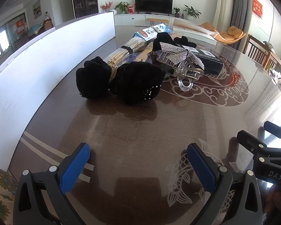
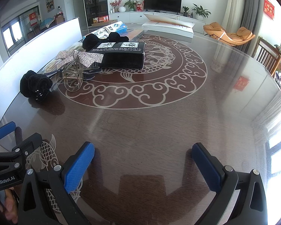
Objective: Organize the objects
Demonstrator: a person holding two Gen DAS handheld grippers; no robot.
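Black velvet scrunchies [image 1: 119,78], rhinestone bow clip [image 1: 179,56] and black box [image 2: 123,56] clustered far left on glass-topped surface [image 2: 159,127]. Left gripper [image 1: 138,161] and right gripper [image 2: 143,159] both spread apart, empty, near edge.

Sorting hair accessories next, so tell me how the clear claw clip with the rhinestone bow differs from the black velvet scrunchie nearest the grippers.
The claw clip is hard, see-through plastic topped with a sparkling silver bow; the black scrunchie is soft, dark, bunched fabric with only a few small studs. The clip stands up on its curved handles, while the scrunchie slumps flat on the table. The clip sits against the black box; the scrunchie lies nearer the white board. Both are ungripped.
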